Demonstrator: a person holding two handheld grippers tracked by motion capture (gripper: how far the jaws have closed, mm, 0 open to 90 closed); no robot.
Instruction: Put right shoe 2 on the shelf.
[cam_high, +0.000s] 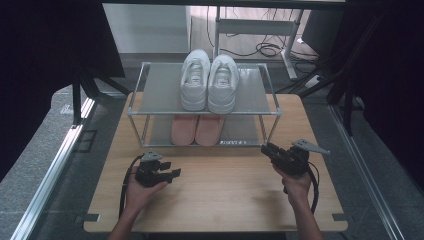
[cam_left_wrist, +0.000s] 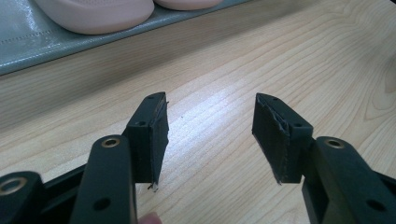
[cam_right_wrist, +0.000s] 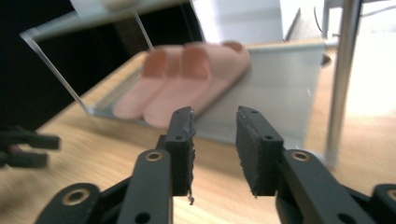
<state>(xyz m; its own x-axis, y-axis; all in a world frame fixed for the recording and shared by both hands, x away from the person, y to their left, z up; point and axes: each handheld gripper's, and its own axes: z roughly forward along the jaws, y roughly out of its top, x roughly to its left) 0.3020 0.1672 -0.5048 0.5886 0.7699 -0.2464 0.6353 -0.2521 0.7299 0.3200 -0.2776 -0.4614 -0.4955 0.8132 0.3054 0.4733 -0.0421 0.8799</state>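
High view shows both of your grippers resting low over the near half of the wooden table (cam_high: 215, 200), in front of a two-tier shoe rack (cam_high: 270, 114). Your left gripper (cam_high: 172, 170) sits near left with its jaws spread wide and nothing between them; your right gripper (cam_high: 266, 149), near right, points at the rack's lower shelf, jaws partly apart and empty. Nearest to them is the pair of pink slippers (cam_high: 196, 129) on the lower shelf, side by side and touching, toes toward you. On the top shelf stands a pair of white sneakers (cam_high: 209, 80). The slippers look light, soft and rubbery, so expect them to flex rather than slip; a pinch across the open back edge or the strap should hold better than squeezing the rounded toe. Right gripper view puts them just beyond your open pads (cam_right_wrist: 256, 149), with a metal rack post (cam_right_wrist: 343, 70) close at the right, so mind that post and the shelf overhead. Beyond the rack, the room shows a grey floor (cam_high: 45, 135), dark curtains and loose cables.
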